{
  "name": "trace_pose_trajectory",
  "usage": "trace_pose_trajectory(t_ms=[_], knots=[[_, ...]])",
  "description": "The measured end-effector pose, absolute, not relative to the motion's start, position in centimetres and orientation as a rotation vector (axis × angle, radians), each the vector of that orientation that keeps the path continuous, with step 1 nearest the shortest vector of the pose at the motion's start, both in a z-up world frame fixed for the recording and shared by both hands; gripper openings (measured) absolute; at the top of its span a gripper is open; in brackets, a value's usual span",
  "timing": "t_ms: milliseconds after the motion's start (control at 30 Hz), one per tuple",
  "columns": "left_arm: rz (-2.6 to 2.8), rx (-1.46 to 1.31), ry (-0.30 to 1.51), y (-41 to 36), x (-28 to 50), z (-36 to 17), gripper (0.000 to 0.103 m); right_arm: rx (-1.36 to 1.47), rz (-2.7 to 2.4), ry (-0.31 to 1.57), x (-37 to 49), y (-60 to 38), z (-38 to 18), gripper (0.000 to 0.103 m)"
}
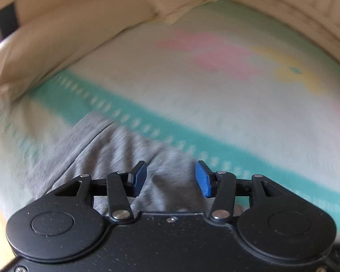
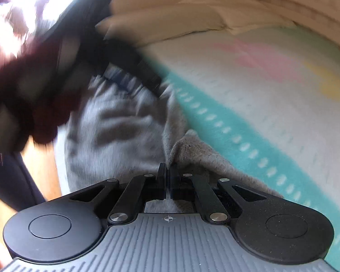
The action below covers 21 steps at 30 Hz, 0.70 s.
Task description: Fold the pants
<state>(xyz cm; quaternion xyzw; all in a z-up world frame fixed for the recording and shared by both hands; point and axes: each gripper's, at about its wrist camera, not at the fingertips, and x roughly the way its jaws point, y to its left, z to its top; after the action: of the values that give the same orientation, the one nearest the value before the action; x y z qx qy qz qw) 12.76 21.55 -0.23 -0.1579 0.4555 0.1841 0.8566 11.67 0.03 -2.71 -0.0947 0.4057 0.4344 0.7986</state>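
While both views are smeared by motion blur, the main items can be counted: one pair of grey pants (image 1: 115,149), two grippers, one patterned blanket (image 1: 215,113) and at least two cream pillows (image 1: 63,43) at the far end of the bed. Pants lie on the near part of the blanket, crossing its teal band (image 1: 170,127), which carries a single row of small white dashes; pink and yellow patches show further up on the pale field. Left gripper (image 1: 171,178): its two blue pads (image 1: 202,179) stand wide apart above the grey cloth, with fabric visible in the gap between them but neither pad pressing on it. Right gripper (image 2: 167,176): the two fingers are drawn together to a narrow slit, and a raised fold of the pants (image 2: 183,154) is pinched between them, the cloth rising in a ridge just beyond the tips. From the right wrist view, the rest of the pants spreads away to the left, wrinkled, toward a second black tool body (image 2: 124,54) and a person's dark red sleeve (image 2: 45,104), both heavily blurred. Whether a striped blue patch near that tool belongs to the pants cannot be told.
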Motion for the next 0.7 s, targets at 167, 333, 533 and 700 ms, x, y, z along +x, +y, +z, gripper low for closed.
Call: trace_pose_trajectory(t_ms=[167,333,533,700], knots=[[0.462,-0.329,1.011,23.3,12.5,-2.2,0.059,0.207,0.745,0.858,18.3,-5.0,-0.9,0.0],[0.468,-0.323,1.011,23.1,12.1,-2.2,0.059,0.337,0.62,0.925,22.8,-7.4,-2.2,0.001],[0.462,-0.318,1.016,22.9,12.0,-2.1,0.059,0.34,0.666,0.991,23.3,-6.3,-3.5,0.032],[0.463,-0.315,1.016,22.9,12.0,-2.1,0.059,0.259,0.793,1.164,21.7,-4.1,-4.3,0.033]])
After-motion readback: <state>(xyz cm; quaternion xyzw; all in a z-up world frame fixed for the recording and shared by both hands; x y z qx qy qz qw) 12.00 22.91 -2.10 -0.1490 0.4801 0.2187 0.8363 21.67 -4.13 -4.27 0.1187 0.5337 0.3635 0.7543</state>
